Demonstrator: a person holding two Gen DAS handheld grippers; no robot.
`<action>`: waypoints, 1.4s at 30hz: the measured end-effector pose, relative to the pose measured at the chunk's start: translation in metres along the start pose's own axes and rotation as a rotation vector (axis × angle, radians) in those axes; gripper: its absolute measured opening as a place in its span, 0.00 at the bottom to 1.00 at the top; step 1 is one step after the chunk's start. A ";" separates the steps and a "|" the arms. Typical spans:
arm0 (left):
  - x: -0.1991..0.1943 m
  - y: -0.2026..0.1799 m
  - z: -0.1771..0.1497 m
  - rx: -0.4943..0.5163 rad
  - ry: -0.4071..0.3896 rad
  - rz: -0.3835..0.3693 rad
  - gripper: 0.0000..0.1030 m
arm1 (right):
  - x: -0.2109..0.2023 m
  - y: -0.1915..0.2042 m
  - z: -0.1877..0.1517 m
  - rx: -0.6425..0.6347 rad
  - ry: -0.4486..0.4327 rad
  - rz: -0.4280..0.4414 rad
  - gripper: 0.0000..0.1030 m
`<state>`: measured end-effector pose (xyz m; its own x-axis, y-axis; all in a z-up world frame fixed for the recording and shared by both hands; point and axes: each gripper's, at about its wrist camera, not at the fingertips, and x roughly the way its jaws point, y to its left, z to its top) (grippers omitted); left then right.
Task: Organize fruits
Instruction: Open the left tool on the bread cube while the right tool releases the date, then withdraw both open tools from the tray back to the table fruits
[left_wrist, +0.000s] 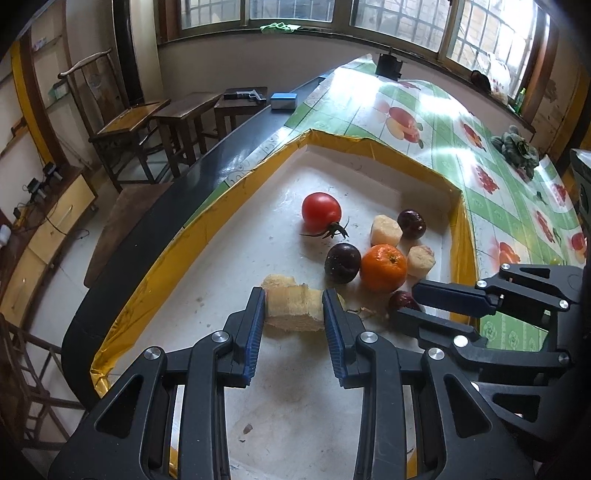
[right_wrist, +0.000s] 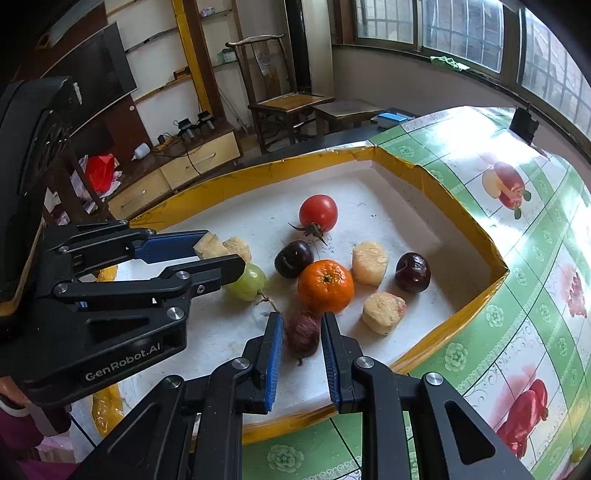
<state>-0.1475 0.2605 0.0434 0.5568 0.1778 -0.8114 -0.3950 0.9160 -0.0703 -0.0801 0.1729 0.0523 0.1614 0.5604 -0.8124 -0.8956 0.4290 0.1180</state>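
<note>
One tabletop with a green fruit-print cover carried one white tray rimmed in yellow tape, and all the fruit lay in that tray. Two grippers worked over its near side. The left gripper had its jaws closed on a pale cane piece, pads pressing both ends, the piece resting on the tray floor. The right gripper had its jaws nearly shut on a small dark-red fruit, pressed from both sides just in front of the orange. Counted by size, there were one tomato with a green stem, farthest back; one orange in the middle; two dark plums, one on each side of the orange; and two loose peeled chunks to the right, one behind the other. The right wrist view alone showed one green grape, lying beneath the left gripper and hidden from the left wrist view, plus a second pale piece beside the gripped one. The left wrist view alone showed a leafy green thing on the tabletop, well apart from the tray.
</note>
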 end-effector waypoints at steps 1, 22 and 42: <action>0.000 0.001 0.000 -0.004 0.001 0.004 0.31 | -0.001 -0.002 0.000 0.012 -0.005 0.017 0.21; -0.033 -0.019 0.007 -0.017 -0.070 -0.005 0.55 | -0.072 -0.035 -0.039 0.149 -0.122 0.024 0.32; -0.040 -0.146 0.015 0.176 -0.077 -0.180 0.65 | -0.159 -0.118 -0.159 0.386 -0.147 -0.186 0.35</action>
<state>-0.1011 0.1247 0.0950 0.6629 0.0268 -0.7482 -0.1548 0.9827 -0.1020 -0.0663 -0.0790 0.0770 0.3874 0.5311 -0.7535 -0.6297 0.7494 0.2045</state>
